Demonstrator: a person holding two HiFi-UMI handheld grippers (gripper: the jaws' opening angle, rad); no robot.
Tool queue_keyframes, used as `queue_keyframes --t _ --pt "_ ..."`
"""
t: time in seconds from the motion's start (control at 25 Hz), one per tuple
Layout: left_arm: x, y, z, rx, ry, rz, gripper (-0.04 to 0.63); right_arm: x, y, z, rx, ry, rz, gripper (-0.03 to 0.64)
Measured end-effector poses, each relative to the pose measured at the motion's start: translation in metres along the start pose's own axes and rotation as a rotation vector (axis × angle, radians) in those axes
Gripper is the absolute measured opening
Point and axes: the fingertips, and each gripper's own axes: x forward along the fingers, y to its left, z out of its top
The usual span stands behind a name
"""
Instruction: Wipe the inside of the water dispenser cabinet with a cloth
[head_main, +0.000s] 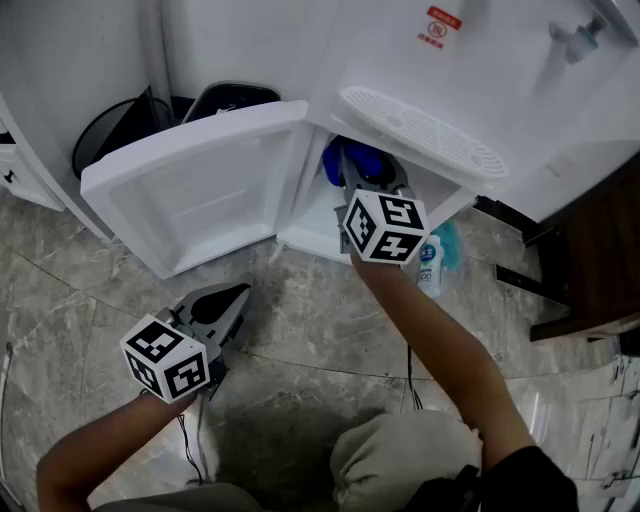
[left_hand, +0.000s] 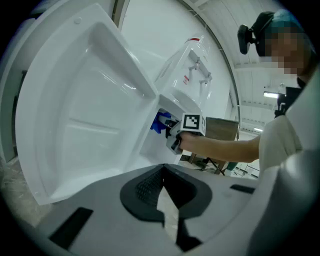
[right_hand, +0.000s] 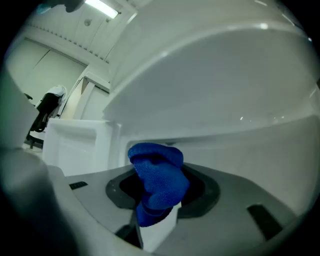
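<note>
The white water dispenser (head_main: 470, 70) stands with its lower cabinet door (head_main: 200, 190) swung open to the left. My right gripper (head_main: 368, 178) reaches into the cabinet opening, shut on a blue cloth (head_main: 345, 160). In the right gripper view the bunched blue cloth (right_hand: 159, 182) sits between the jaws of the right gripper (right_hand: 157, 202), close to the cabinet's white inner wall (right_hand: 240, 150). My left gripper (head_main: 222, 312) hangs shut and empty over the floor, short of the door. The left gripper view shows its closed jaws (left_hand: 164, 197), the door (left_hand: 85, 110) and the right gripper (left_hand: 175, 134).
A black waste bin (head_main: 115, 125) and a dark lidded object (head_main: 230, 97) stand behind the door. A white bottle (head_main: 430, 265) and a teal item (head_main: 452, 242) sit at the cabinet's right foot. Dark wooden furniture (head_main: 590, 250) is on the right. The drip tray (head_main: 420, 130) juts above the opening.
</note>
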Motion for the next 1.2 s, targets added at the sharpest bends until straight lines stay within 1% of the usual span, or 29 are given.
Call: queue_keyframes --t 0.12,0.24,0.44,0.56,0.64,0.76,0.84,0.96,1.08,1.2 --pt "-0.005 0.006 -0.004 -0.031 0.009 0.023 0.006 0.023 -0.002 0.013 0.004 -0.063 -0.033 0.144" --pt "-0.009 0.01 -0.006 -0.044 0.012 0.039 0.006 0.032 -0.006 0.014 0.01 -0.101 -0.072 0.144" --pt "-0.009 0.01 -0.01 -0.054 0.022 0.042 0.006 0.052 -0.021 0.012 -0.044 -0.106 -0.112 0.144" --pt "-0.009 0.006 -0.009 -0.054 0.023 0.037 0.006 0.069 -0.03 0.008 -0.117 -0.111 -0.142 0.143" --pt "-0.01 0.003 -0.007 -0.049 0.022 0.033 0.006 0.079 -0.038 0.004 -0.14 -0.102 -0.133 0.138" --pt "-0.015 0.003 -0.012 -0.035 0.035 0.035 0.006 0.085 -0.042 0.004 -0.141 -0.106 -0.118 0.138" --pt "-0.018 0.009 -0.018 -0.049 0.044 0.049 0.006 0.082 -0.039 0.005 -0.135 -0.114 -0.111 0.138" --pt "-0.019 0.016 -0.022 -0.091 0.04 0.067 0.006 0.066 -0.028 0.006 -0.127 -0.142 -0.096 0.138" --pt "-0.015 0.017 -0.019 -0.09 0.038 0.059 0.006 0.058 -0.023 0.007 -0.113 -0.162 -0.096 0.137" --pt "-0.013 0.014 -0.016 -0.085 0.042 0.051 0.006 0.071 -0.031 0.007 -0.104 -0.14 -0.11 0.138"
